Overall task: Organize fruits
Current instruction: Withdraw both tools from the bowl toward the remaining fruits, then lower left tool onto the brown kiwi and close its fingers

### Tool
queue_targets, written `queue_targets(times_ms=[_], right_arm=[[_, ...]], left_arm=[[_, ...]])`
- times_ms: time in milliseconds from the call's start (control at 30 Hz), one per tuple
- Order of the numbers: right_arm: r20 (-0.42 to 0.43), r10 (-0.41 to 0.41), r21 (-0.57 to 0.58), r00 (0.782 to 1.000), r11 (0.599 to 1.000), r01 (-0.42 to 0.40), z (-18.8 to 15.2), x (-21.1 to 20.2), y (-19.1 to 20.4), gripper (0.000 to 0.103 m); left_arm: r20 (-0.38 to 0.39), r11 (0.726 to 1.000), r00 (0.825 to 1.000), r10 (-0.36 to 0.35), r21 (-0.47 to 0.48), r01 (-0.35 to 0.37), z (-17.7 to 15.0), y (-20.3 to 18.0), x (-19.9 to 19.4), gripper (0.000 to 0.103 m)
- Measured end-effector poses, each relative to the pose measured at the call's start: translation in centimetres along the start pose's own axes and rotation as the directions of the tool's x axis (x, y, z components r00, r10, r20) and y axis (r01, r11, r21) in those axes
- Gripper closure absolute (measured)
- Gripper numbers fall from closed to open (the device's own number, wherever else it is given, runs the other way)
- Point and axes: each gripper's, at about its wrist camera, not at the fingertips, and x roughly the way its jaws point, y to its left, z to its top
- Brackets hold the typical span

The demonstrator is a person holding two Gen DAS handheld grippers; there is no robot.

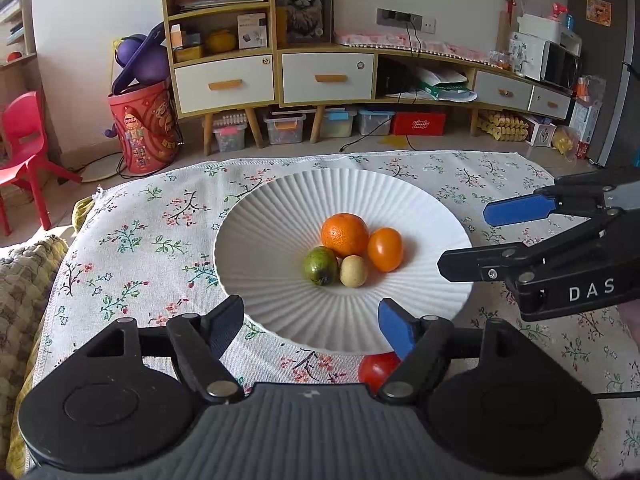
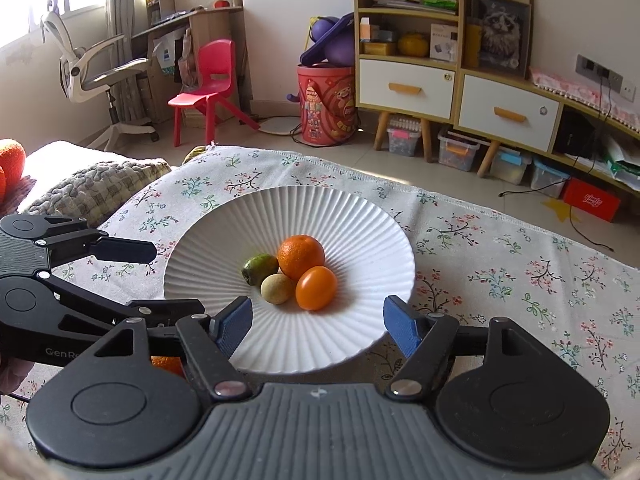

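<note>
1. Left wrist view: the left gripper (image 1: 310, 320) is hovering over the near rim of the white ribbed plate (image 1: 280, 208), its jaws standing apart with nothing between them.
2. Four fruits are sitting together in the plate's hollow: a large orange (image 1: 344, 235) at the cluster's 12 o'clock, a smooth orange fruit (image 1: 385, 249) at 3 o'clock touching it, a small tan fruit (image 1: 353, 271) at 6 o'clock, and a green fruit (image 1: 321, 265) at 9 o'clock, touching the tan one.
3. A red fruit (image 1: 376, 366) is lying on the floral cloth (image 1: 132, 236) just off the plate's rim at 5 o'clock, partly hidden behind the gripper's blue pad (image 1: 396, 326).
4. The right gripper (image 1: 464, 238) is reaching in from 3 o'clock over the plate's edge, its jaws spread and holding nothing.
5. Right wrist view: the right gripper (image 2: 316, 322) is hanging over the plate's (image 2: 360, 232) near rim, fingers parted, gripping nothing.
6. The same four fruits are resting in the centre: orange (image 2: 301, 257), smooth orange fruit (image 2: 316, 287), tan fruit (image 2: 276, 288), green fruit (image 2: 259, 269).
7. The left gripper (image 2: 176, 280) is coming in from 9 o'clock, jaws apart; an orange object (image 2: 166, 364) is peeking out beneath it on the cloth (image 2: 500, 280), too hidden to identify.
</note>
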Motion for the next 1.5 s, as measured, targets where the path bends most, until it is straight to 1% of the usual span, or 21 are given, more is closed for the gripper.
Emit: queue_targets(times_ms=[167,300,367,700,767,1000,1200,1367,1500], right_arm=[[-0.012,-0.002,-0.02,1.0,1.0,0.002,-0.4,-0.7,0.5,0.028],[-0.015,-0.003,-0.034,1.0,0.999,0.002,-0.8,-1.2,0.9,0.024],[-0.018,-0.006,-0.036,1.0,0.999,0.005,-1.1,-1.4,0.9,0.023],[-0.032,-0.043,-0.001,0.999,0.999,0.043,-2.2,-2.0,0.6,0.016],[-0.039,-0.05,0.011,0.998,0.999,0.05,-2.4,-2.1,0.5,0.014],[-0.069,-0.077,0.038,0.995,0.996,0.08,-3.3,-1.9,0.4,0.007],[-0.114,-0.083,0.066,0.99,0.994,0.091,-4.1,-1.5,0.1,0.006],[-0.161,-0.113,0.043,0.981,0.992,0.121,-4.6,-1.0,0.3,0.006],[-0.182,-0.129,0.031,0.975,0.99,0.137,-5.0,-0.7,0.4,0.006]], left_arm=[[-0.001,1.0,1.0,-0.003,-0.01,0.003,-0.4,0.1,-0.9,0.032],[-0.01,1.0,1.0,-0.002,-0.017,0.002,-0.7,0.2,-1.2,0.03],[-0.017,1.0,1.0,0.003,-0.02,-0.003,-0.9,0.3,-1.3,0.028],[-0.035,0.999,0.999,0.027,-0.037,-0.029,-2.3,0.5,-2.5,0.018],[-0.042,0.998,0.999,0.031,-0.049,-0.033,-2.6,0.7,-2.6,0.013],[-0.088,0.996,0.996,0.033,-0.074,-0.04,-3.9,0.8,-2.5,0.012],[-0.138,0.995,0.989,0.042,-0.08,-0.054,-5.2,0.7,-2.1,0.011],[-0.173,0.995,0.984,0.035,-0.085,-0.05,-5.9,0.4,-1.7,0.011],[-0.199,0.993,0.98,0.009,-0.111,-0.032,-6.2,0.3,-1.1,0.012]])
